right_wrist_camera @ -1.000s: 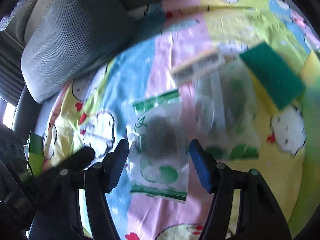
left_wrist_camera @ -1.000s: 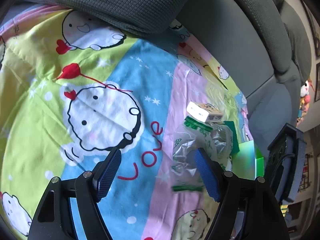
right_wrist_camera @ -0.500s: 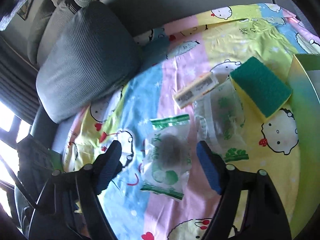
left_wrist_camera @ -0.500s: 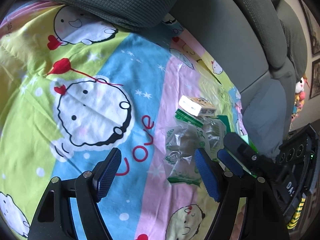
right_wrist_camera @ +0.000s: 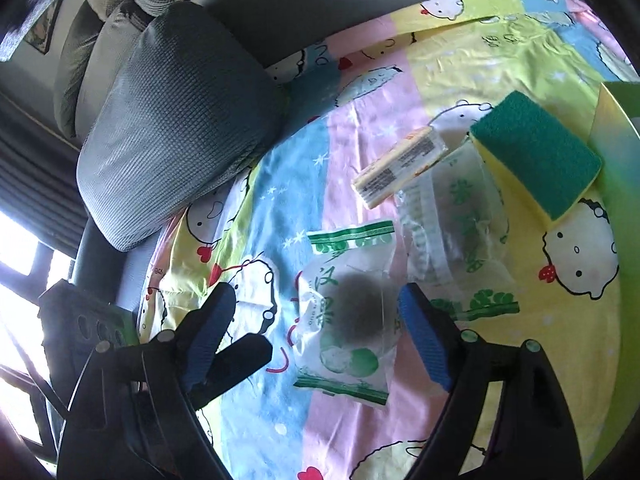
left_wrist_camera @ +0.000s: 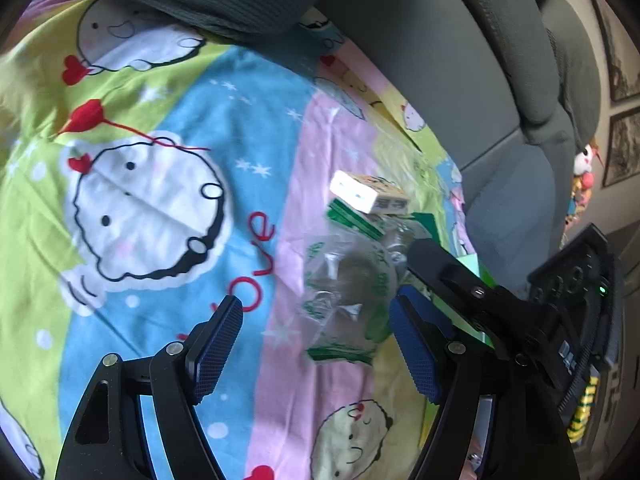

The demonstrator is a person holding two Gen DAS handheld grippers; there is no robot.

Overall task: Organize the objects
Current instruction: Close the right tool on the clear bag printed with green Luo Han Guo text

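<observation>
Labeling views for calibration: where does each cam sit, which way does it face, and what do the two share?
Left wrist: on the left gripper, looking along its open fingers over the cartoon bedsheet toward the sofa back; the right gripper's finger intrudes at right.
Right wrist: on the right gripper, open fingers flanking the nearer snack packet, sponge beyond; the left gripper shows at left.
Shared: the nearer snack packet, small box, grey cushion.
</observation>
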